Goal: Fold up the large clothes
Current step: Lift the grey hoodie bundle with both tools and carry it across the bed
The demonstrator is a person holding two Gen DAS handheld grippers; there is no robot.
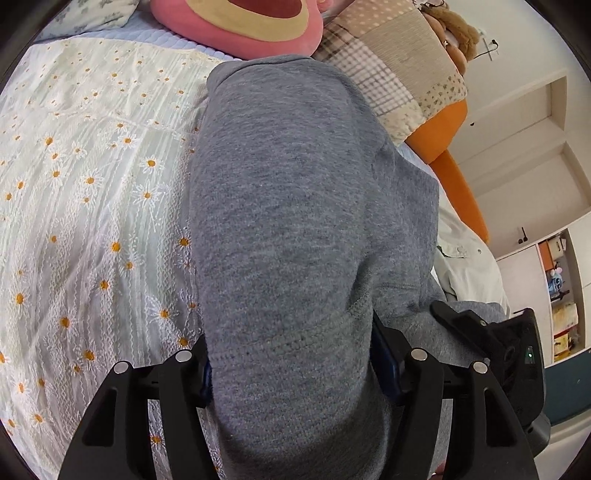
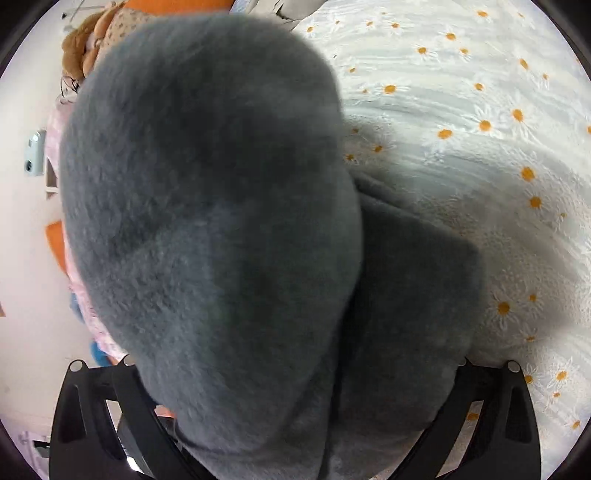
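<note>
A large grey fleece garment (image 1: 288,206) hangs between my two grippers above the bed. In the left wrist view my left gripper (image 1: 295,376) is shut on its ribbed hem, and the cloth stretches away toward the pillows. My right gripper shows at the lower right of that view (image 1: 491,339), holding the same garment. In the right wrist view the garment's fuzzy inner side (image 2: 214,206) bulges over my right gripper (image 2: 295,406), which is shut on it; the fingertips are hidden by cloth.
The bed has a white daisy-print cover (image 1: 85,206) (image 2: 480,129). A pink cushion (image 1: 240,33), a patchwork pillow (image 1: 391,74) and an orange bed edge (image 1: 458,177) lie at the far end. White shelves (image 1: 554,280) stand on the right.
</note>
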